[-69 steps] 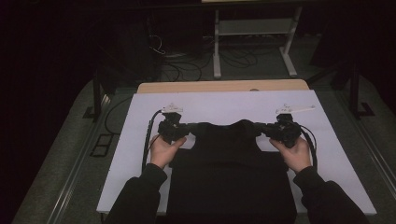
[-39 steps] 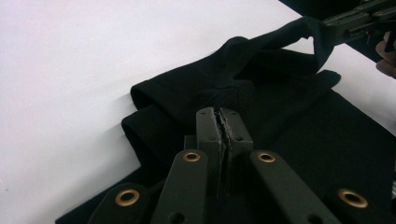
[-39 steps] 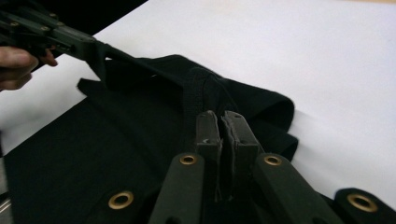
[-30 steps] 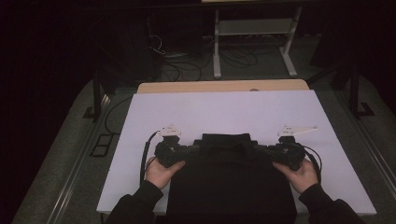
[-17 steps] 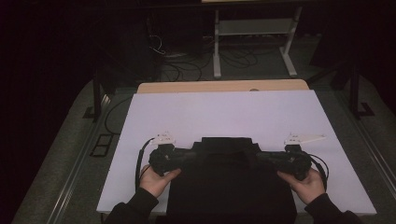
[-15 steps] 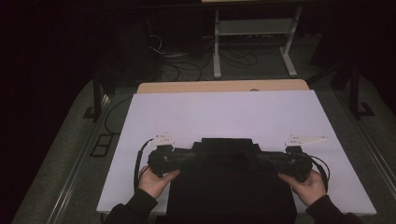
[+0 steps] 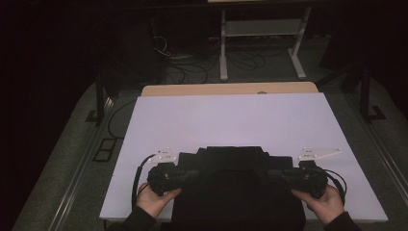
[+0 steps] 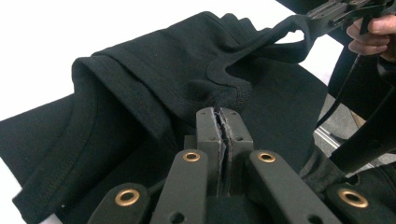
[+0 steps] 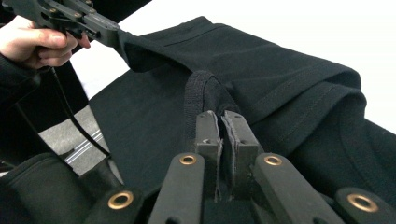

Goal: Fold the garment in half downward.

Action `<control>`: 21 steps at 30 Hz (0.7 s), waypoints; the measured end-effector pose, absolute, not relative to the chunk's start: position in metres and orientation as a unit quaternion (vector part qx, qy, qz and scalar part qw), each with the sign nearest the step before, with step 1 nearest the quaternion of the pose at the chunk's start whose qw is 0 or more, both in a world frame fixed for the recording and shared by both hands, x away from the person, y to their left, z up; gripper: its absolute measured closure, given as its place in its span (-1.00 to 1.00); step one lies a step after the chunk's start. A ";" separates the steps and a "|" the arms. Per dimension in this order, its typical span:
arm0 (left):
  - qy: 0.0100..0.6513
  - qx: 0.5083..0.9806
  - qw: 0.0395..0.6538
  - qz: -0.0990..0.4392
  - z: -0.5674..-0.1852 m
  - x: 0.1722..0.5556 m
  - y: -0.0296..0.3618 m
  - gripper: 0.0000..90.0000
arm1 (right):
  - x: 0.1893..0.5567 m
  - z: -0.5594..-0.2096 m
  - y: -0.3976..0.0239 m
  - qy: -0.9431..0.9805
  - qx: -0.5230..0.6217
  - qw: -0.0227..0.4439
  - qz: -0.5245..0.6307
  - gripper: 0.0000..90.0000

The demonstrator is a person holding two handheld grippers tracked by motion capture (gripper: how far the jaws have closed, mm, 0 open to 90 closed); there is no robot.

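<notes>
Black shirt (image 7: 235, 187) overhangs near table (image 7: 226, 120) edge; far half bare.

A: The high view runs dim; the room behind sinks into black, the white table top (image 7: 231, 120) glows palely, and the black garment (image 7: 235, 192) shows no detail.

B: Both gripper views run bright and sharp; stitching on the cloth reads crisply; the table behind blows out white; the distant hand (image 9: 37, 39) softens slightly.

Black T-shirt (image 7: 238, 192) of knit cotton (stitched hems, ribbed collar), folded over on itself, spread at the 6 o'clock edge of the white surface (image 7: 231, 120), pinched taut at both upper corners, lower part draping off.
</notes>
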State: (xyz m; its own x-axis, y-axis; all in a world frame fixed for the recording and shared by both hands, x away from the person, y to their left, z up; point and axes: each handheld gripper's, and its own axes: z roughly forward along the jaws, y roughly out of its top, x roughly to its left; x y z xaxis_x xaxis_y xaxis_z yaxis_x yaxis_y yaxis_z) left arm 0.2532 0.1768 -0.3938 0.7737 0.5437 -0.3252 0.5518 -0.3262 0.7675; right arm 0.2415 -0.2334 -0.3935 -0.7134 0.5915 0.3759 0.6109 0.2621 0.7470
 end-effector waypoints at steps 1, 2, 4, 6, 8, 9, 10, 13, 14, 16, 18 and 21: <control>0.336 0.814 0.475 -0.001 -0.394 0.252 0.178 0.93 | 0.240 -0.394 -0.233 -0.795 -0.377 0.010 -0.474 0.86; 0.332 0.813 0.478 -0.005 -0.395 0.252 0.179 0.93 | 0.240 -0.394 -0.233 -0.795 -0.377 0.010 -0.475 0.86; 0.332 0.813 0.478 -0.005 -0.396 0.251 0.179 0.93 | 0.238 -0.394 -0.233 -0.797 -0.377 0.010 -0.472 0.86; 0.329 0.816 0.476 -0.005 -0.396 0.250 0.178 0.93 | 0.237 -0.394 -0.233 -0.799 -0.377 0.011 -0.469 0.87; 0.328 0.817 0.474 -0.006 -0.396 0.249 0.177 0.93 | 0.236 -0.395 -0.233 -0.800 -0.378 0.013 -0.465 0.86; 0.328 0.817 0.474 -0.006 -0.396 0.248 0.177 0.93 | 0.236 -0.395 -0.232 -0.801 -0.378 0.013 -0.465 0.87; 0.326 0.819 0.472 -0.007 -0.396 0.248 0.177 0.93 | 0.235 -0.396 -0.232 -0.801 -0.377 0.014 -0.465 0.86; 0.327 0.822 0.467 -0.009 -0.398 0.247 0.177 0.93 | 0.233 -0.396 -0.231 -0.803 -0.375 0.015 -0.463 0.87; 0.329 0.822 0.464 -0.011 -0.398 0.245 0.177 0.93 | 0.232 -0.396 -0.231 -0.804 -0.375 0.017 -0.461 0.86; 0.325 0.825 0.462 -0.012 -0.399 0.245 0.176 0.93 | 0.231 -0.397 -0.230 -0.807 -0.373 0.018 -0.458 0.87; 0.325 0.827 0.459 -0.014 -0.401 0.245 0.175 0.93 | 0.231 -0.398 -0.229 -0.810 -0.371 0.019 -0.453 0.86; 0.325 0.831 0.452 -0.014 -0.404 0.246 0.174 0.93 | 0.231 -0.400 -0.228 -0.813 -0.371 0.021 -0.449 0.86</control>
State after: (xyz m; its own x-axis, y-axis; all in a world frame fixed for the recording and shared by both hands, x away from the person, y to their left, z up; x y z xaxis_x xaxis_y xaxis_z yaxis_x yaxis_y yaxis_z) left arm 0.2462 0.1739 -0.4039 0.7887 0.5272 -0.3163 0.5522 -0.3813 0.7414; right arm 0.2307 -0.2278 -0.3999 -0.7239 0.5838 0.3677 0.6221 0.3220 0.7136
